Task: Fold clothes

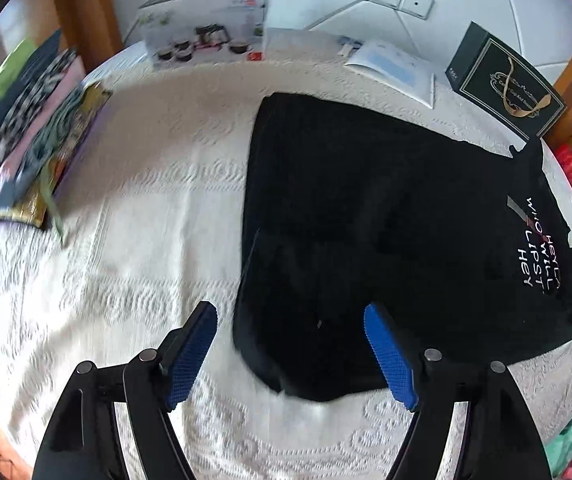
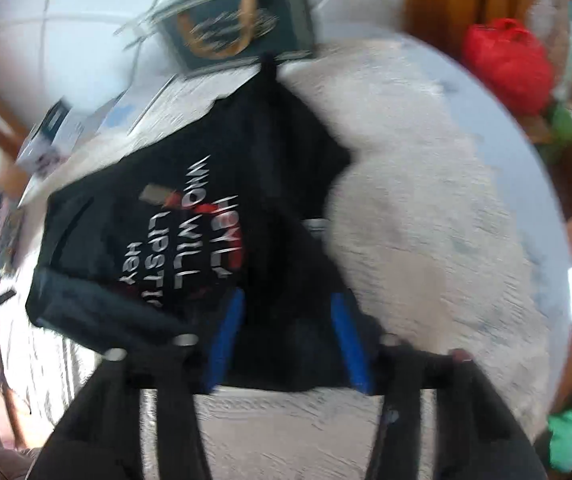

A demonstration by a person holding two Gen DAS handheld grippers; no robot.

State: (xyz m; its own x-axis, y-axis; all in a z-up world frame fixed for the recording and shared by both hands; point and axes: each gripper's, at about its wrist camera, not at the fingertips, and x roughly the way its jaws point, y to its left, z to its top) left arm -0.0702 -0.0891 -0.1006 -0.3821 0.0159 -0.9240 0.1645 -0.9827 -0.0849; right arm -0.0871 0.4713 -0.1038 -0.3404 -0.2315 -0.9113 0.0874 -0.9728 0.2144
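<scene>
My left claw (image 1: 290, 354) hangs wide apart over the near edge of the shirt (image 1: 386, 232), its blue pads (image 1: 390, 360) gripping nothing; one finger is above the lace cloth (image 1: 146, 240), the other above black fabric. The shirt lies partly folded on the surface, toward its right side, white lettering (image 1: 538, 248) near the far right edge. Beyond it sit a dark box (image 1: 506, 80), a white packet (image 1: 398, 68) and a cookware carton (image 1: 210, 24) against the wall; a stack of patterned packages (image 1: 30, 136) lies at the left.

My right claw (image 2: 286, 344) is over the shirt's (image 2: 190, 220) near corner with black fabric between its fingers (image 2: 346, 344). The view is blurred, so I cannot tell whether it grips the cloth. A red bag (image 2: 506, 64) sits beyond the surface.
</scene>
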